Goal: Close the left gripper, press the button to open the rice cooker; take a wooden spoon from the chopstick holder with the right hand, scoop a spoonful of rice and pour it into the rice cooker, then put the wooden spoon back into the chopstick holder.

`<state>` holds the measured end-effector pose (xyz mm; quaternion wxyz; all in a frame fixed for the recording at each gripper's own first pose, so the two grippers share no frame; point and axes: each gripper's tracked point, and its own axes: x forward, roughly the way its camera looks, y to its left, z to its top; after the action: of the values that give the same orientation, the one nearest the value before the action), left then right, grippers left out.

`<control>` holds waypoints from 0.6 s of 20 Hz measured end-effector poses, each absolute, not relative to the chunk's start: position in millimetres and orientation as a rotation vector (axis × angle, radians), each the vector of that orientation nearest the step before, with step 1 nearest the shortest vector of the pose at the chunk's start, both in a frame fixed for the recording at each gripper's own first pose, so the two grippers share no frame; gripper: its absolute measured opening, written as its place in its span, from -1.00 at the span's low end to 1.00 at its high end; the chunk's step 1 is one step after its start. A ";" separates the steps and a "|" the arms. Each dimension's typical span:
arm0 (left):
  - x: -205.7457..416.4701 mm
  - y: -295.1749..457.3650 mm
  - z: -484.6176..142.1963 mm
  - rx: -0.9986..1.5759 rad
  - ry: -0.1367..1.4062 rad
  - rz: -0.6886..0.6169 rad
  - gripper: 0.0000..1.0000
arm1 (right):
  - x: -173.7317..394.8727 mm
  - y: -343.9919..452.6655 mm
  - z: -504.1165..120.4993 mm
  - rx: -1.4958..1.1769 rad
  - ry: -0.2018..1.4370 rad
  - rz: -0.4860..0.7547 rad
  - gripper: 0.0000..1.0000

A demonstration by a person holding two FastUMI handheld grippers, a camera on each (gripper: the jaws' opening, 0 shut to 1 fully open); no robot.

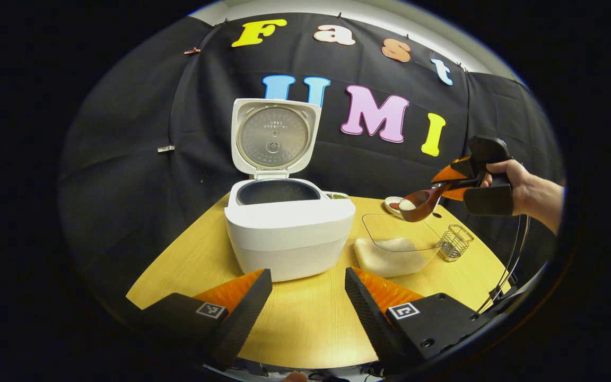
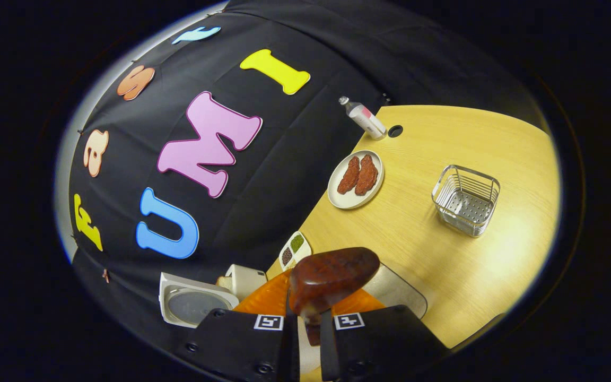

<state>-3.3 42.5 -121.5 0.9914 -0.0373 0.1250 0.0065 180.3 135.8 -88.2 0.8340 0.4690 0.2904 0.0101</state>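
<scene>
Wooden tabletop (image 1: pixel 305 318) below, the left gripper (image 1: pixel 308 297) waits with jaws spread. Right gripper (image 2: pixel 310 323) pinches the spoon (image 1: pixel 419 204), loaded with rice, above the rice tub (image 1: pixel 398 249); keep it level while travelling to the open rice cooker (image 1: pixel 289 228).

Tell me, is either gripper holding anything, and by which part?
The right gripper holds the spoon by its handle, rice in the bowl. The left gripper holds nothing.
</scene>
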 end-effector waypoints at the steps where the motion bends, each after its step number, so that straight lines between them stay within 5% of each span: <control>1: -4.0 42.6 -120.8 -0.077 0.246 0.015 0.92 | 182.2 140.5 -80.6 1.015 0.613 0.029 -0.60; 12: -7.5 58.3 -122.2 -0.073 0.240 0.050 0.91 | 199.1 242.2 -24.0 1.074 0.608 0.205 -0.60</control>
<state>-7.5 58.3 -122.2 0.9918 -0.0365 0.1195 0.0251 199.1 242.2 -24.0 0.8107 0.5025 0.2847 0.0959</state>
